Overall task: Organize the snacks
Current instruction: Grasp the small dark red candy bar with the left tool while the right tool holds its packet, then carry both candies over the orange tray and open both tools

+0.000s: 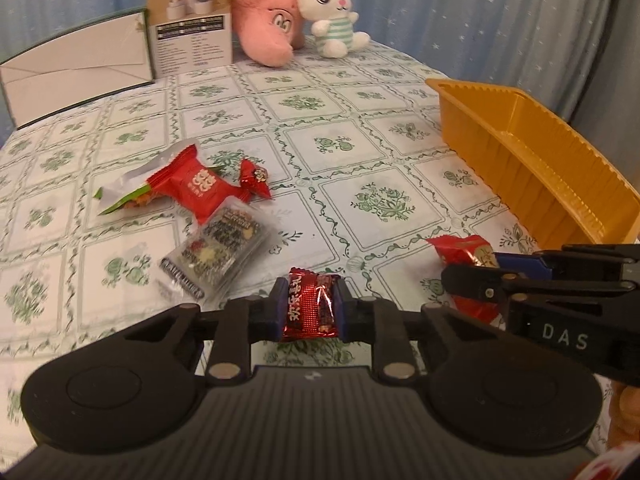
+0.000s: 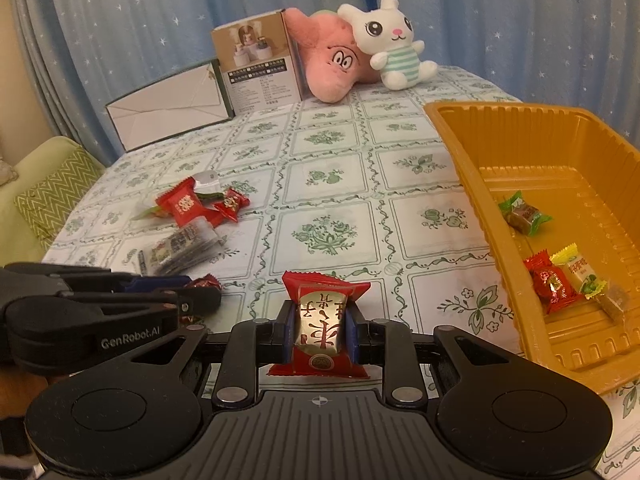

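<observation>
A: What did the left gripper point(image 1: 308, 308) have?

B: Its jaws were clamped on a dark red candy point(image 1: 310, 307), pads pressing both sides of the wrapper, just above the tablecloth point(image 1: 304, 128) at the near edge of the table.

A: And the right gripper point(image 2: 320, 326)?

B: Closed tight on a red and gold snack packet point(image 2: 321, 326), which stood upright between the pads, also by the near edge.

A: Where was the tray?

B: The yellow tray point(image 2: 472, 176) sat along the right edge of the table. Inside it lay a green-wrapped candy point(image 2: 524, 213) toward the middle, and nearer the front a red candy point(image 2: 554, 286) touching a pale bar with yellow ends point(image 2: 588, 280).

A: What remained loose on the cloth?

B: Toward the left edge was a small heap: a red packet point(image 1: 196, 182) overlapping a white and green wrapper point(image 1: 128, 190), a smaller red candy point(image 1: 254, 178) just beside it, and a clear packet with dark printing point(image 1: 218, 250) nearer the front.

A: Anything at the far edge?

B: A white rabbit plush point(image 2: 394, 44) leaned against a pink plush point(image 2: 328, 64), with a printed box point(image 2: 256, 64) and a flat white box point(image 2: 168, 108) to their left.
</observation>
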